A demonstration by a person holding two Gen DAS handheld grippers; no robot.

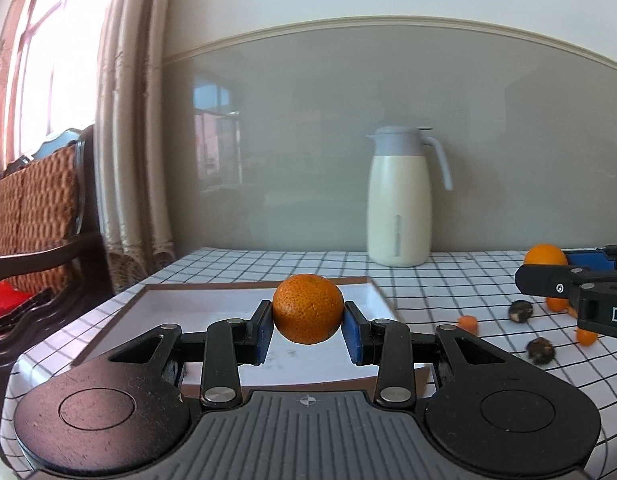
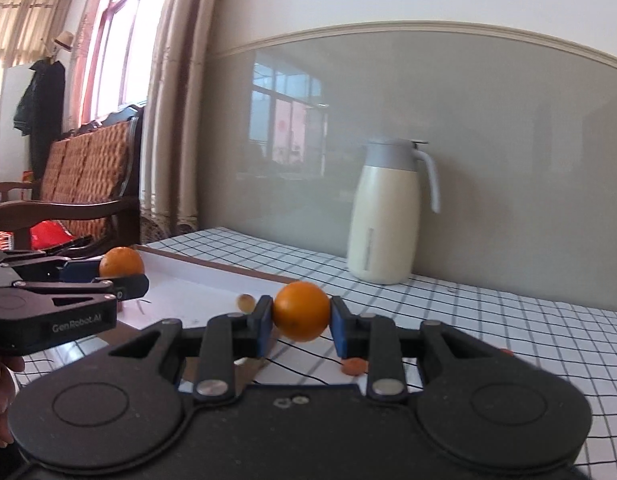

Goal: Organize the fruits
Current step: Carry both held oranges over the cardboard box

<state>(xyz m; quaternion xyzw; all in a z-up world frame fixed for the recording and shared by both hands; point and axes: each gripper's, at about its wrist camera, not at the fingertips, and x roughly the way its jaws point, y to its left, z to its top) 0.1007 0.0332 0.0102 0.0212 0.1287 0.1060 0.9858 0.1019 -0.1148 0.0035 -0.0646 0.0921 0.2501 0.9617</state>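
The left tongs [image 1: 307,330] gripped an orange [image 1: 307,308] above the white tray [image 1: 372,300] near the counter's [image 1: 448,276] left edge, seemingly ready to set it down there, and the right tongs [image 2: 301,326] pinched a smoother orange [image 2: 301,312] just off the tray's right rim, likely next in line. Only the left view showed the loose fruits [image 1: 520,311] scattered toward the counter's right side, while the right view alone caught a small round fruit [image 2: 245,302] already lying in the tray.
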